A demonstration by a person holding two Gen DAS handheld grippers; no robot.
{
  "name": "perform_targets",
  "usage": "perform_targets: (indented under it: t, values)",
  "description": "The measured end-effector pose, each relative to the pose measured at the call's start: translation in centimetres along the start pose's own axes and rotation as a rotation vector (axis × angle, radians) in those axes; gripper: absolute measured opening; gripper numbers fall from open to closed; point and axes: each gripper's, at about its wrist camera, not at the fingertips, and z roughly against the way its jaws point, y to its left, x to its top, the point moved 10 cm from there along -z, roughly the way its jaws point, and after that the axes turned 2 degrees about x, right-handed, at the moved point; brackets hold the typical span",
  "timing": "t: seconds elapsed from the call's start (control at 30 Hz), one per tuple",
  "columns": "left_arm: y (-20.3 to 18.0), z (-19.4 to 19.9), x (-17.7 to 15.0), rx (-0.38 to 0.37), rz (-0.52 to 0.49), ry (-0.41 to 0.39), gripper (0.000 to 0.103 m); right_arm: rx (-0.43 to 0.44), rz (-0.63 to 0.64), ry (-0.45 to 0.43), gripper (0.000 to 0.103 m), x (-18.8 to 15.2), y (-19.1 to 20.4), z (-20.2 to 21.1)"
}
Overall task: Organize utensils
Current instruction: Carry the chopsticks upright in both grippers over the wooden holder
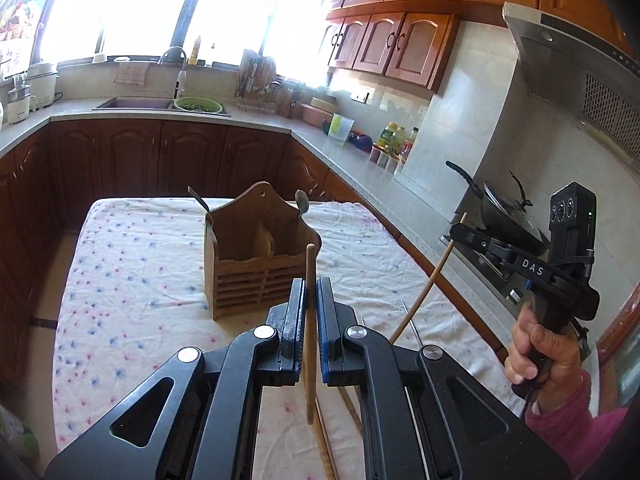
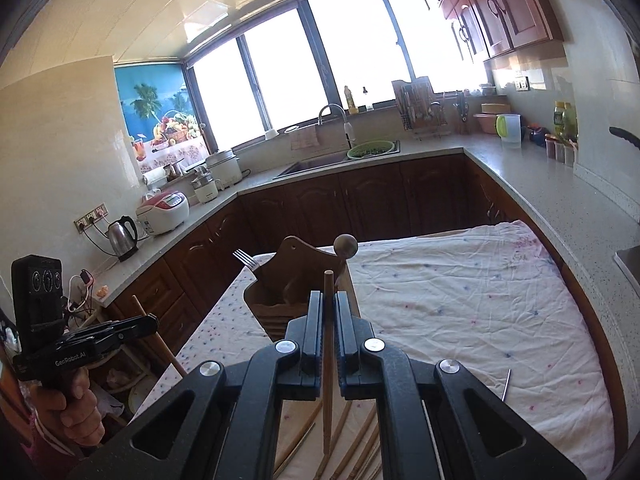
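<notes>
A wooden utensil holder stands on the floral tablecloth, with a fork at its left and a spoon at its right. It also shows in the right wrist view. My left gripper is shut on a wooden chopstick, held upright in front of the holder. My right gripper is shut on another wooden chopstick, raised above the table to the holder's right. Several loose chopsticks lie on the cloth below the grippers.
A metal chopstick lies on the cloth at the right. Counters run behind and to the right, with a sink, a wok on the stove, bottles and jars, a kettle and a rice cooker.
</notes>
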Motion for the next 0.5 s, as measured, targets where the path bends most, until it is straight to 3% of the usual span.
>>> perform_targets:
  t: [0.2,0.5]
  values:
    - [0.8,0.7,3.7,0.028,-0.002,-0.088,0.005,0.011,0.002,-0.050,0.005,2.9,0.3,-0.9]
    - [2.2,1.0,11.8,0.091,-0.035,-0.239,0.005,0.035,-0.031,-0.185,0.005,10.5,0.5,-2.8]
